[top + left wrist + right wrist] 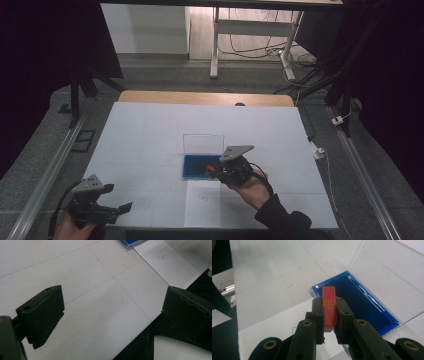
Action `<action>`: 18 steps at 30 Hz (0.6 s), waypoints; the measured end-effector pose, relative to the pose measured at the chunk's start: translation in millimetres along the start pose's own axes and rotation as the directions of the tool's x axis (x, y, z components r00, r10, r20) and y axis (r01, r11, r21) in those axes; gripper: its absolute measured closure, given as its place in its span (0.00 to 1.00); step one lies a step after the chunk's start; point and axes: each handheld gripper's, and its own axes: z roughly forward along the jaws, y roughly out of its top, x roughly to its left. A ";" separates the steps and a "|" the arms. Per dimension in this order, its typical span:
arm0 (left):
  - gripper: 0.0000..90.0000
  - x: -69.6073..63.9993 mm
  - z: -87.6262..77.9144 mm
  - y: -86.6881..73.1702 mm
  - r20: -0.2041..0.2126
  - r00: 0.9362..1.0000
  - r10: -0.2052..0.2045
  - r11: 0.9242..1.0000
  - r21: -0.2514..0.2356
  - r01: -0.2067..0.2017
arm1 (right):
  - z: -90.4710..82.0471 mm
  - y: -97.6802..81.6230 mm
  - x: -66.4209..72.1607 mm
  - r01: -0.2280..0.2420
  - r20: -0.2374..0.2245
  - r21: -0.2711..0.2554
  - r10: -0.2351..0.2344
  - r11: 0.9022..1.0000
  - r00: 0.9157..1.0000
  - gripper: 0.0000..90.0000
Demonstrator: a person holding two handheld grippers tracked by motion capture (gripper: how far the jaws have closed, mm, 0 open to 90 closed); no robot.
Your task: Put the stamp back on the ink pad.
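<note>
Right hand-held gripper [329, 315] clamps the red block [329, 306] by its long sides, over the blue tray [367, 302] mid-table. Block looks light, rigid, likely slick; this mid-length side hold suits. Left hand-held gripper [112, 315] is released, near the table's front-left corner.

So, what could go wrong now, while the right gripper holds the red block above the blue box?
1. The right gripper clamps the red block only by its narrow sides, so it might tilt or slip on release.
2. The block hangs near the near rim of the blue box; it may catch the rim and land outside.
3. The clear lid stands upright behind the box; a push forward could knock it.
</note>
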 end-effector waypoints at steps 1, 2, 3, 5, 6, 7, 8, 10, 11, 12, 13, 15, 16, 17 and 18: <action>0.05 0.1 0.0 0.0 0.000 1.000 -0.001 1.000 -0.001 0.001 | 0.3 0.6 -0.6 0.001 0.001 -0.003 -0.001 1.000 1.000 0.89; 0.05 0.2 0.0 0.0 0.000 1.000 -0.002 1.000 -0.001 0.002 | 0.5 1.3 -1.2 0.002 0.009 -0.004 -0.002 1.000 1.000 0.89; 0.05 0.3 0.0 0.0 0.000 1.000 -0.002 1.000 0.000 0.002 | 0.8 1.8 -2.2 0.002 0.011 -0.006 -0.002 1.000 1.000 0.89; 0.05 0.2 0.1 0.1 0.000 1.000 -0.002 1.000 0.000 0.002 | 1.8 2.8 -4.6 -0.008 0.015 -0.009 0.008 1.000 1.000 0.89; 0.05 0.2 0.1 0.1 0.000 1.000 -0.002 1.000 0.000 0.002 | 2.4 3.2 -5.8 -0.016 0.019 -0.010 0.016 1.000 1.000 0.88; 0.05 0.2 0.1 0.1 0.000 1.000 -0.002 1.000 0.000 0.002 | 3.0 3.7 -7.0 -0.023 0.022 -0.014 0.024 1.000 0.999 0.89; 0.05 0.3 0.1 0.2 0.001 1.000 -0.002 1.000 0.000 0.002 | 3.8 4.4 -8.2 -0.027 0.027 -0.018 0.027 0.999 0.999 0.89; 0.05 0.3 0.0 0.1 0.001 1.000 -0.003 1.000 -0.001 0.003 | 5.1 6.1 -10.6 -0.027 0.034 -0.025 0.028 0.999 0.999 0.89; 0.05 0.3 0.0 0.1 0.001 1.000 -0.002 1.000 -0.001 0.002 | 5.8 7.0 -12.0 -0.029 0.038 -0.028 0.030 0.999 0.999 0.89; 0.05 0.2 0.0 0.1 0.000 1.000 -0.001 1.000 0.000 0.001 | 6.8 7.7 -13.2 -0.038 0.037 -0.034 0.039 0.999 0.999 0.89; 0.05 0.1 -0.1 0.0 0.000 1.000 -0.001 1.000 -0.001 0.001 | 7.8 8.3 -14.6 -0.044 0.033 -0.036 0.045 0.998 0.998 0.89; 0.05 0.3 -0.2 0.0 0.001 1.000 -0.001 1.000 -0.001 0.001 | 10.5 9.1 -16.6 -0.045 0.034 -0.031 0.046 0.998 0.998 0.89; 0.05 0.4 -0.3 -0.1 0.002 1.000 -0.002 1.000 -0.002 0.002 | 11.8 9.6 -17.4 -0.040 0.039 -0.021 0.041 0.999 0.998 0.89; 0.05 0.5 -0.3 -0.1 0.002 1.000 -0.001 1.000 -0.001 0.001 | 13.9 9.8 -18.1 -0.040 0.035 -0.019 0.040 0.999 0.999 0.89; 0.05 0.5 -0.3 -0.1 0.002 1.000 -0.002 1.000 -0.001 0.002 | 15.5 10.4 -18.6 -0.032 0.038 -0.008 0.032 0.999 0.999 0.89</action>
